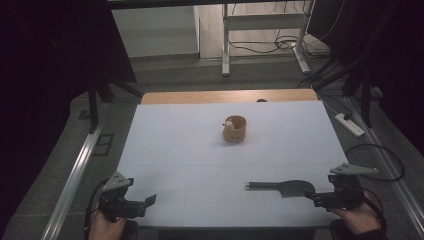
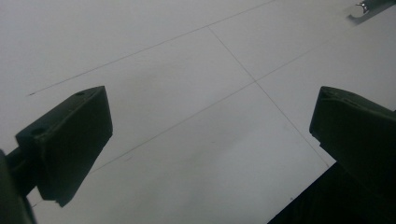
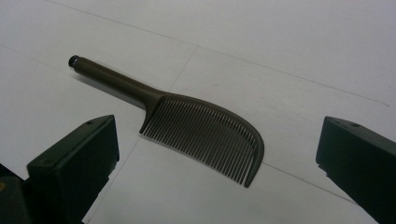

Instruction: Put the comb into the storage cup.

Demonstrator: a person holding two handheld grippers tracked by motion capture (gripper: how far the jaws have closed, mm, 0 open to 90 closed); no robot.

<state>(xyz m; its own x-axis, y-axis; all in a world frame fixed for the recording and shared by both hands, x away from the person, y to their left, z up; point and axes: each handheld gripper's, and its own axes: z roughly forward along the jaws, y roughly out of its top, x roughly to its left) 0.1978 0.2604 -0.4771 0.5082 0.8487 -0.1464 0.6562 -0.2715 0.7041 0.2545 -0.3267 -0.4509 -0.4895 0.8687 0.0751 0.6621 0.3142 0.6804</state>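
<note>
A dark comb (image 1: 285,187) with a long straight handle lies flat on the white table (image 1: 170,150), near its front right. My right gripper (image 1: 313,196) rests just right of the comb's toothed end, held by a hand at the table's front edge. In the right gripper view the comb (image 3: 196,123) lies ahead between the wide-open jaws of that gripper (image 3: 217,142), untouched. My left gripper (image 1: 149,200) sits at the front left corner, open over bare table (image 2: 187,70). The left gripper (image 2: 210,121) holds nothing, and the comb's handle tip (image 2: 369,8) peeks in far off.
A small round wooden cup (image 1: 234,129) with a pale little figure on its rim stands mid-table. A wooden strip (image 1: 225,96) borders the far edge. Metal rails (image 1: 75,175) run along both sides on the floor, with cables and a power strip (image 1: 350,125) at right.
</note>
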